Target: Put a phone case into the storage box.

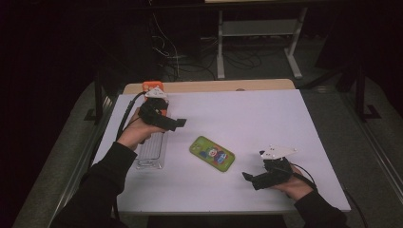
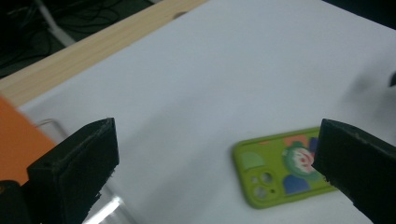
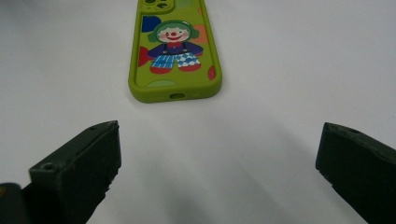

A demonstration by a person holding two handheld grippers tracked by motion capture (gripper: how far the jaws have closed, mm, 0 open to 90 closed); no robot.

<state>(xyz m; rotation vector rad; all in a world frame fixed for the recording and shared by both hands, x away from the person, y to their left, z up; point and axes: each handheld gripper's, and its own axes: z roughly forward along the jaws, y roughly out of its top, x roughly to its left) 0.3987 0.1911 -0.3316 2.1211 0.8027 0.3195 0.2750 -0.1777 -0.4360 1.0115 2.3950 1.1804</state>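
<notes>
High view: white table (image 1: 266, 118) w/ green phone case (image 1: 212, 153) lying flat near centre, clown print facing up. L gripper (image 1: 177, 123) is held in the person's left hand (image 1: 135, 130) above a clear plastic tray (image 1: 151, 151) at the table's left side; an orange object (image 1: 153, 86) is seen just behind the gripper, at the table's far edge. R gripper (image 1: 247, 176) is held in the right hand (image 1: 294, 183) near the front-right edge, jaws pointed toward the case. L gripper view: jaws are spread wide, nothing between them, nothing touched; the case (image 2: 285, 165) is seen beyond the jaws at right, camera cut-outs toward the viewer; part of the clear tray (image 2: 109, 207) and an orange patch (image 2: 18, 135) are seen at lower left. R gripper view: jaws are likewise spread wide and empty, pads apart from the case (image 3: 173, 51), which lies ahead on the bare white surface, its port end nearest the jaws. Both grippers released; case is gripped by neither and rests on the table between the two, nearer centre. Whether the L gripper touches the tray cannot be told.
</notes>
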